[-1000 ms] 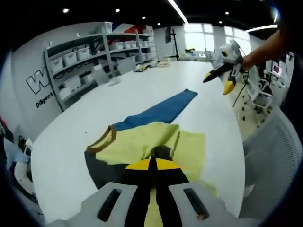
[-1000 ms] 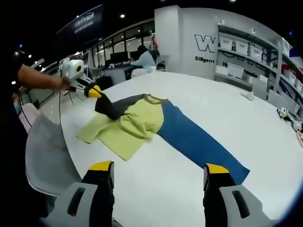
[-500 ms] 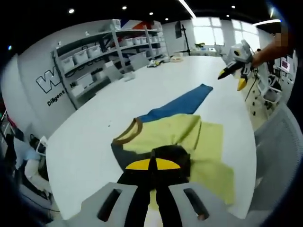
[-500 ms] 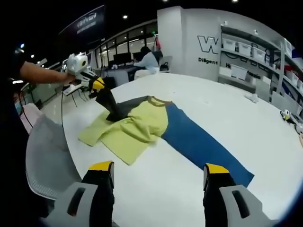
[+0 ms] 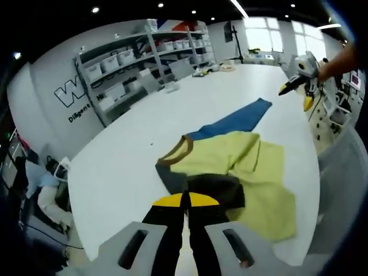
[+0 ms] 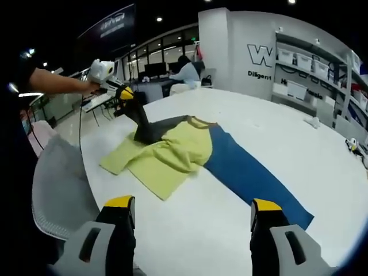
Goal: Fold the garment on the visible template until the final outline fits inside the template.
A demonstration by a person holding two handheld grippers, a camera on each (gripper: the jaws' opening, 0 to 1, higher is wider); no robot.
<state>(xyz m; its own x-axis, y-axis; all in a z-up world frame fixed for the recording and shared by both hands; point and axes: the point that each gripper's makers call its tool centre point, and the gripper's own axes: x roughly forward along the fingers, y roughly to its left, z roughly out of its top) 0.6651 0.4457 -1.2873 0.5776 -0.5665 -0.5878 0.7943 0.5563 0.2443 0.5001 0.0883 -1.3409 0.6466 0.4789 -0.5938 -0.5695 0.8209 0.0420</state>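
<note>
A garment lies on the white table (image 5: 121,167): yellow body (image 5: 259,172), dark grey sleeve (image 5: 213,190), brown collar (image 5: 178,152) and a long blue part (image 5: 236,119). My left gripper (image 5: 185,201) is shut on the dark grey sleeve and holds it lifted off the table; the right gripper view shows it too, as the left gripper (image 6: 123,94) pulling the sleeve (image 6: 141,123) up. My right gripper (image 6: 192,213) stands open over bare table, well short of the yellow body (image 6: 167,155) and the blue part (image 6: 253,178). It also hangs in the air at the far right (image 5: 302,86).
Grey shelving with white bins (image 5: 138,63) lines the wall beyond the table. A grey mesh chair (image 6: 57,190) stands at the table's near edge. A seated person (image 6: 184,72) works at a desk in the background. Small items (image 5: 213,69) lie at the table's far end.
My left gripper has raised the dark grey sleeve higher and drawn it back, stretching it up from the garment. The right gripper stays open and apart.
</note>
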